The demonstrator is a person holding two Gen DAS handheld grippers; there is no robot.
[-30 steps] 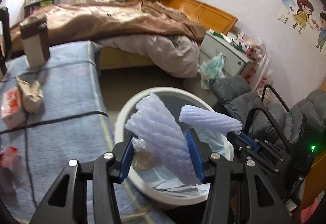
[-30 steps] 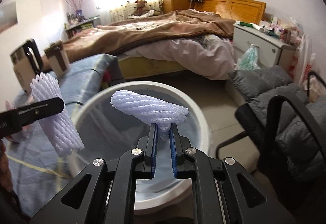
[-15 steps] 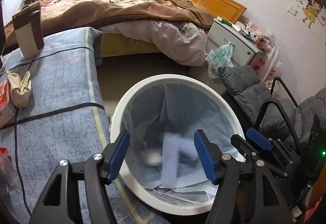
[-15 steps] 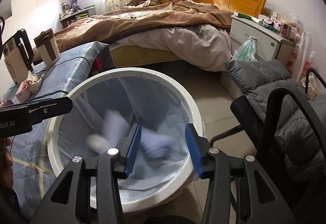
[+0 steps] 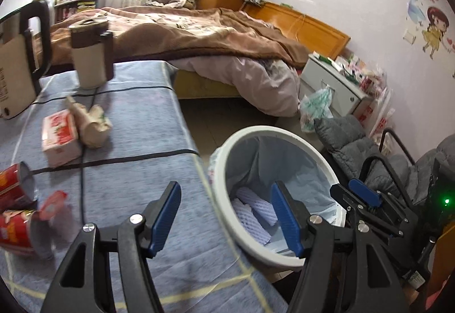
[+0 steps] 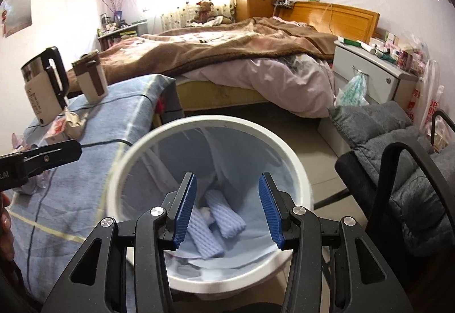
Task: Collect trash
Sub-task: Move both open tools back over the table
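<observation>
Two pale lilac foam-mesh fruit sleeves [image 6: 216, 216] lie at the bottom of the round white plastic bin with its blue liner [image 6: 287, 150]. The right gripper [image 6: 227, 210] hangs over the bin, jaws spread and empty. The left gripper [image 5: 227, 216], likewise gaping and empty, straddles the bin rim and the blue-clothed table [image 5: 136, 119]. The drop looks finished; next comes fetching the crumpled beige paper wad [image 5: 91, 122] at ten o'clock.

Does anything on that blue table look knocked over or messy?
Yes. Two red cans lie tipped on their sides at the table's near left edge, and a crumpled paper bag slumps against a small red-and-white carton further back.
</observation>
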